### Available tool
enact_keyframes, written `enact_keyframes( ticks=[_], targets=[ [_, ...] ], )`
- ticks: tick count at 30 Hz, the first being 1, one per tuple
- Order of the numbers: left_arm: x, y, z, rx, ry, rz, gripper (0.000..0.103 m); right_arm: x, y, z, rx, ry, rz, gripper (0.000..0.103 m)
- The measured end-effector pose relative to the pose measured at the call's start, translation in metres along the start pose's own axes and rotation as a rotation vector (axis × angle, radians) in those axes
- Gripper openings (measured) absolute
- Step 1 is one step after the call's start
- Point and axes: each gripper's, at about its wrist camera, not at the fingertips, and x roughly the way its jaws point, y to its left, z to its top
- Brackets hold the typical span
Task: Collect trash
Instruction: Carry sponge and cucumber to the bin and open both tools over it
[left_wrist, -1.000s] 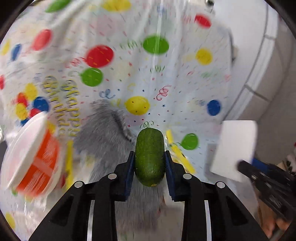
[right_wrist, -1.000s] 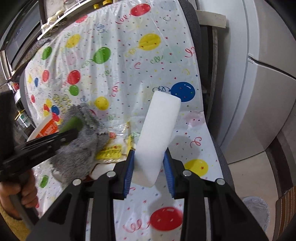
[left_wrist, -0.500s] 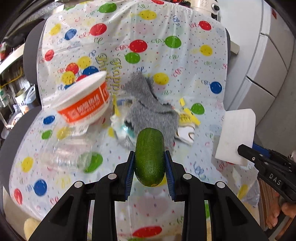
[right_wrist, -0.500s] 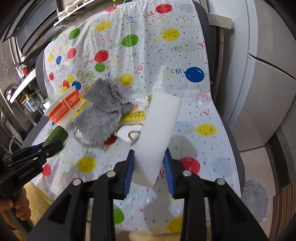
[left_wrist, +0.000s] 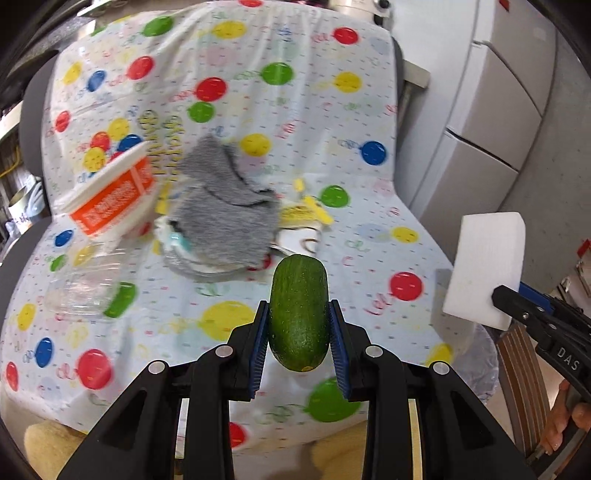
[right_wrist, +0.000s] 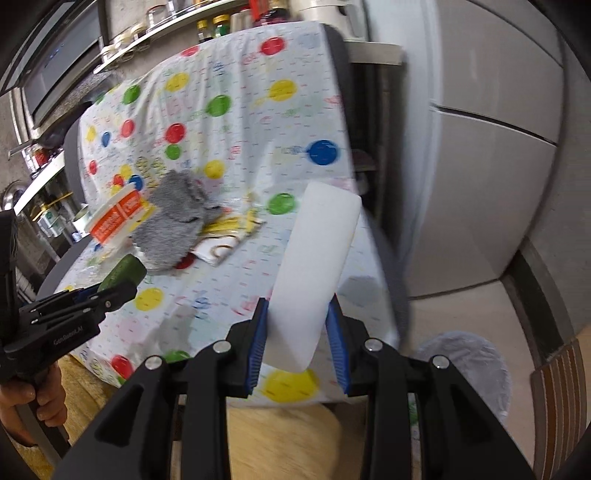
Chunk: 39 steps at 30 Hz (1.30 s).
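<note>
The left gripper (left_wrist: 299, 338) squeezes a green cucumber (left_wrist: 298, 314); the right gripper (right_wrist: 297, 341) squeezes a white sponge (right_wrist: 314, 273). Next, I think, both drop into the lined bin (right_wrist: 476, 369), lower right.

On the balloon tablecloth (left_wrist: 258, 110) lie one grey sock (left_wrist: 225, 214), one orange-labelled tub (left_wrist: 114, 195), one clear bottle (left_wrist: 85, 288) and some yellow wrappers (left_wrist: 306, 214), count unclear. Off it: one cucumber (left_wrist: 298, 314), one white sponge (right_wrist: 314, 269).
</note>
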Motion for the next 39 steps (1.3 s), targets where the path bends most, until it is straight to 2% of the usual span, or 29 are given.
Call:
enact_keyframes(
  ticks=[9,16,18,22,29,32,33,34,37,39],
  targets=[
    [0.018,-0.093,-0.014,0.117,0.041,-0.158,0.032,-0.035,-0.08,-0.037,0.07,0.011,-0.156,0.031],
    [0.044,-0.174,-0.031,0.208,0.092,-0.263,0.032,-0.04,-0.137,-0.075,0.13,0.075,-0.27,0.032],
    [0.058,-0.203,-0.039,0.263,0.13,-0.293,0.032,-0.037,-0.154,-0.086,0.154,0.098,-0.285,0.032],
    [0.083,-0.241,-0.048,0.298,0.194,-0.354,0.032,-0.029,-0.182,-0.106,0.21,0.132,-0.303,0.032],
    [0.126,-0.278,-0.054,0.328,0.259,-0.394,0.032,0.0,-0.222,-0.127,0.283,0.202,-0.286,0.032],
    [0.137,-0.285,-0.058,0.338,0.278,-0.385,0.034,0.01,-0.231,-0.13,0.301,0.213,-0.29,0.037],
    [0.14,-0.286,-0.058,0.341,0.279,-0.378,0.036,0.014,-0.234,-0.129,0.304,0.219,-0.293,0.041],
    [0.14,-0.286,-0.057,0.342,0.272,-0.378,0.047,0.017,-0.236,-0.129,0.308,0.219,-0.295,0.043],
    [0.133,-0.281,-0.048,0.32,0.219,-0.382,0.066,0.021,-0.24,-0.125,0.314,0.213,-0.298,0.051],
    [0.13,-0.276,-0.043,0.304,0.205,-0.389,0.066,0.019,-0.238,-0.121,0.314,0.203,-0.302,0.052]
  ],
)
